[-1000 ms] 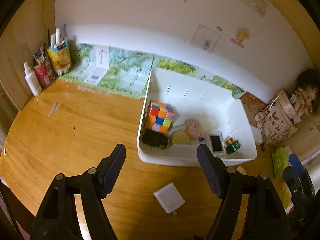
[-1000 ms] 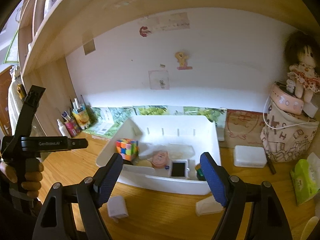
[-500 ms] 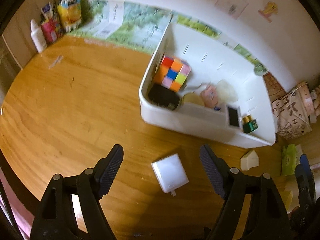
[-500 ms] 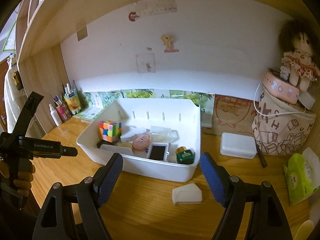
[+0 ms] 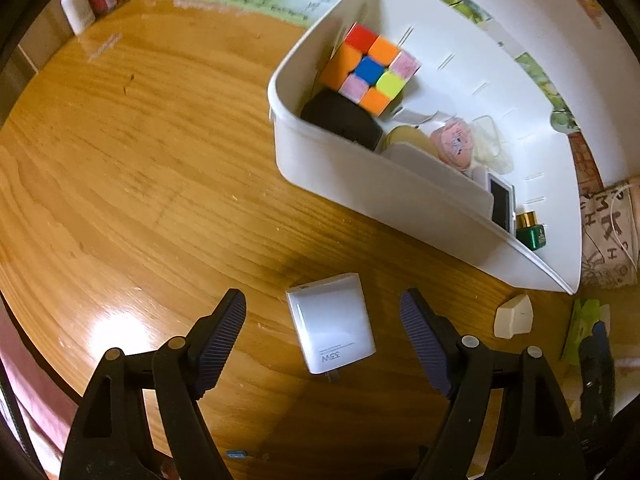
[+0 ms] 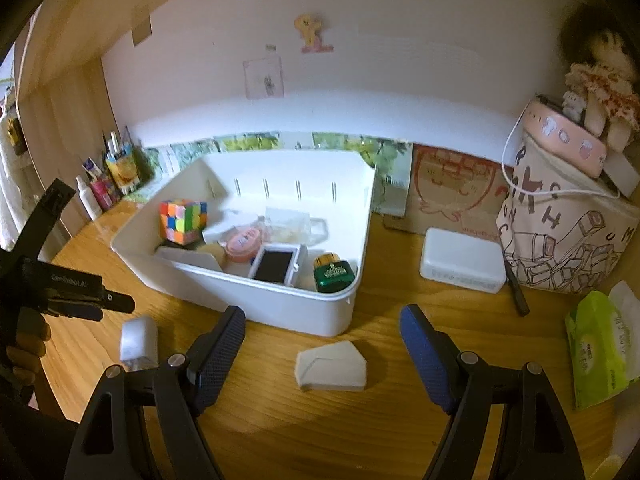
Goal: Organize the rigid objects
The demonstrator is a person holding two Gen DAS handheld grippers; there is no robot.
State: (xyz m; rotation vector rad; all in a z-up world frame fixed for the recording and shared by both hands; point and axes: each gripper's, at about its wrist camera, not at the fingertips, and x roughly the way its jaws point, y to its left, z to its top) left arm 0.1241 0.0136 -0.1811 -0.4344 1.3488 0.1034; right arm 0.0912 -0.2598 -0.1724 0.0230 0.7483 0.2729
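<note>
Ribbed dark pads line the fingers of the left gripper (image 5: 323, 332), which hangs spread wide above the glossy wooden desk (image 5: 120, 168), tilted steeply down at it. Between its fingers, touching neither, lies a smooth white charger (image 5: 331, 322), a rounded-corner block printed "33W" with its prongs pointing back toward the tool. Off to that gripper's right sits a small cream faceted block (image 5: 513, 316), apart from the charger.

In the right wrist view the right gripper (image 6: 322, 350) is likewise parted wide and empty, held lower and more level. The faceted block (image 6: 331, 365) rests on the desk between its blue cross-hatched fingers (image 6: 425, 354), closer to the left one and touching neither. Left of this tool a hand grips the black frame of the other gripper.

Just beyond both tools stands a white plastic bin (image 6: 280, 304) with rounded corners and slotted walls. Inside it, from the left: a multicoloured puzzle cube (image 6: 183, 221) perched on a black object, a pink round tin (image 6: 244, 245), a white case with a dark screen-like face (image 6: 276, 266), and a green jar with a gold lid (image 6: 334, 272). Right of the bin lies a white lidded box (image 6: 462, 266), beside a printed canvas bag (image 6: 568, 236).
</note>
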